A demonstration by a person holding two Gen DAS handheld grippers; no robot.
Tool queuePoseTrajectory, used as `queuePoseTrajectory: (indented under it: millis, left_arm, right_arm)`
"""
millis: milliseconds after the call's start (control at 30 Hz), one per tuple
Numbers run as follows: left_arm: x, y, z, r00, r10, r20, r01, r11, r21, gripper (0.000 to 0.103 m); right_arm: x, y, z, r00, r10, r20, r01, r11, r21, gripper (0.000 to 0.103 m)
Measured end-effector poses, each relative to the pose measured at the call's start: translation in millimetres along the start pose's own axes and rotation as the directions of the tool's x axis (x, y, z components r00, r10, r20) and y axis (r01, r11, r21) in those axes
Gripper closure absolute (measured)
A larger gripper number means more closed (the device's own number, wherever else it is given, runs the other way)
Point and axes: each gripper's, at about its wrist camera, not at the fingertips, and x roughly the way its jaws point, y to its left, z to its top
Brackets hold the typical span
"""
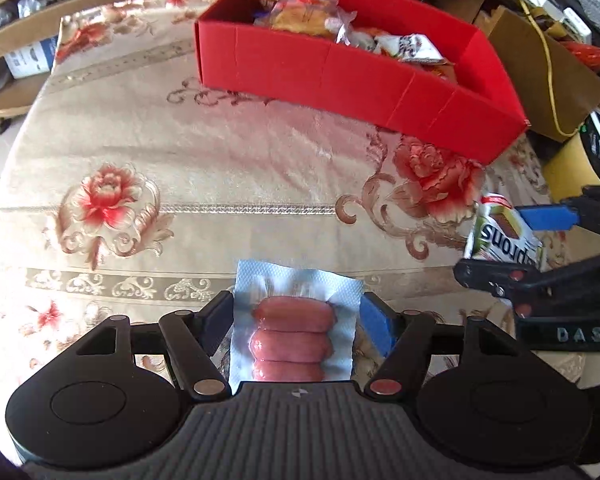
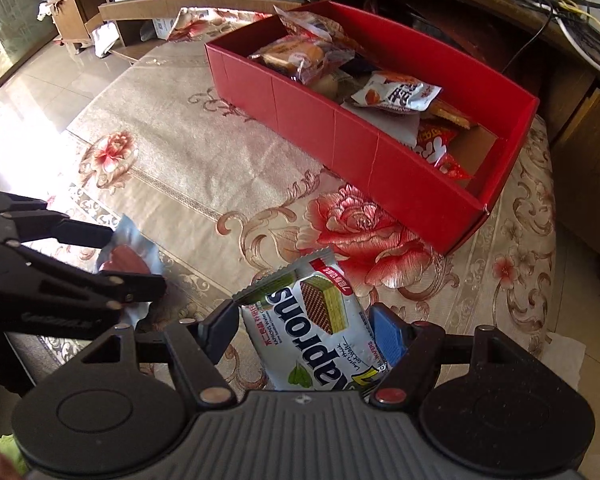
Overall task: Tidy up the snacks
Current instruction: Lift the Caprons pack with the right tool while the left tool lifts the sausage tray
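The sausage pack point(image 1: 294, 328) sits clamped in the left gripper point(image 1: 296, 322), the wafer pack point(image 2: 316, 328) pinched in the right gripper point(image 2: 306, 332) — both lifted over the cloth point(image 1: 220, 168), near the red box point(image 1: 340, 76) already holding snacks, likely their destination.

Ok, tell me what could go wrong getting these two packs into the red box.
1. The sausage pack in the left gripper is slick plastic held by its side edges, so it may slip out.
2. The wafer pack in the right gripper could snag the red box wall.
3. The grippers sit close together and may collide.
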Motion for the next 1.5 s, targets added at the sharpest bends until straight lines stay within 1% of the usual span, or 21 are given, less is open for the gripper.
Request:
queuePoseTrajectory:
  millis: [100, 167, 200, 300, 400, 433, 467, 633, 867, 900, 933, 967, 1000, 1033, 1100, 1200, 1267, 1333, 1400, 1433, 1500]
  left_arm:
    - [3, 0, 0, 1.0, -0.002, 0.003, 0.002, 1.0, 0.004, 0.027]
    - [5, -1, 0, 1.0, -0.008, 0.002, 0.008, 1.0, 0.0, 0.02]
    - [6, -1, 0, 1.0, -0.014, 0.002, 0.014, 1.0, 0.0, 0.017]
    - [8, -9, -3, 1.0, 0.011, 0.003, -0.011, 0.999, 0.048, 0.017]
    - [8, -13, -8, 0.999, 0.044, 0.009, -0.044, 0.995, 0.092, 0.021]
    - [7, -14, -9, 0.998, 0.057, 0.011, -0.057, 0.993, 0.103, 0.026]
    - [5, -14, -10, 0.998, 0.066, 0.014, -0.068, 0.992, 0.109, 0.028]
    - [0, -9, -8, 0.999, 0.043, 0.012, -0.044, 0.996, 0.072, 0.029]
    - [-24, -5, 1, 0.997, -0.008, 0.076, 0.006, 1.0, 0.025, 0.029]
    - [-27, -5, 3, 0.996, -0.014, 0.085, 0.012, 1.0, 0.02, 0.034]
    - [-29, -5, 5, 0.996, -0.021, 0.091, 0.019, 1.0, 0.019, 0.054]
    - [-30, -3, 8, 0.995, -0.046, 0.086, 0.045, 0.999, 0.004, 0.06]
    - [-31, 0, 11, 0.994, -0.07, 0.084, 0.071, 0.997, -0.016, 0.059]
    - [-31, 1, 13, 0.994, -0.075, 0.083, 0.078, 0.997, -0.024, 0.058]
    - [-29, 0, 14, 0.995, -0.06, 0.077, 0.061, 0.998, -0.018, 0.057]
    - [-22, 0, 12, 0.996, -0.071, 0.051, 0.072, 0.997, -0.025, 0.052]
    - [-19, -1, 11, 0.996, -0.083, 0.033, 0.084, 0.996, -0.044, 0.032]
    - [-16, -2, 12, 0.995, -0.097, 0.025, 0.099, 0.993, -0.071, 0.026]
    - [-11, -7, 16, 0.996, -0.086, 0.012, 0.087, 0.993, -0.079, 0.022]
    - [-6, -10, 18, 0.997, -0.075, 0.001, 0.075, 0.994, -0.083, 0.017]
    - [4, -15, 19, 0.998, -0.054, -0.03, 0.051, 0.995, -0.088, 0.016]
  right_arm:
    - [3, -1, 1, 1.0, -0.002, -0.011, 0.002, 1.0, 0.004, 0.033]
    - [4, -3, 2, 1.0, -0.001, -0.016, 0.001, 1.0, 0.01, 0.033]
    - [5, -3, 3, 1.0, 0.0, -0.017, 0.001, 1.0, 0.013, 0.033]
    - [6, -4, 3, 1.0, 0.001, -0.018, -0.001, 1.0, 0.015, 0.033]
    - [5, -4, 2, 1.0, -0.003, -0.017, 0.003, 1.0, 0.017, 0.033]
    - [4, -4, 2, 1.0, -0.003, -0.015, 0.004, 1.0, 0.017, 0.033]
    - [4, -4, 2, 1.0, -0.005, -0.013, 0.005, 1.0, 0.016, 0.033]
    - [-2, -1, 2, 1.0, -0.009, 0.009, 0.009, 1.0, 0.009, 0.033]
    - [-14, -2, 6, 0.998, -0.009, 0.062, 0.007, 0.999, 0.033, 0.033]
    - [-16, -2, 7, 0.997, -0.011, 0.07, 0.009, 0.999, 0.037, 0.033]
    - [-18, -3, 8, 0.997, -0.012, 0.08, 0.009, 0.999, 0.041, 0.033]
    - [-20, -3, 9, 0.996, -0.011, 0.089, 0.007, 0.999, 0.046, 0.033]
    - [-22, -4, 11, 0.995, -0.01, 0.097, 0.005, 0.999, 0.051, 0.033]
    - [-23, -4, 13, 0.995, -0.008, 0.103, 0.002, 0.999, 0.054, 0.033]
    - [-24, -4, 15, 0.994, -0.012, 0.108, 0.006, 0.998, 0.059, 0.033]
    - [-21, -5, 15, 0.995, -0.015, 0.099, 0.009, 0.998, 0.062, 0.033]
    - [-20, -6, 15, 0.995, -0.015, 0.095, 0.009, 0.998, 0.063, 0.033]
    - [-21, -8, 15, 0.995, -0.01, 0.098, 0.003, 0.998, 0.067, 0.033]
    - [-22, -12, 14, 0.995, -0.011, 0.1, 0.003, 0.997, 0.076, 0.033]
    - [-22, -14, 14, 0.995, -0.012, 0.101, 0.004, 0.996, 0.084, 0.033]
    - [-23, -19, 13, 0.995, -0.017, 0.101, 0.007, 0.995, 0.099, 0.033]
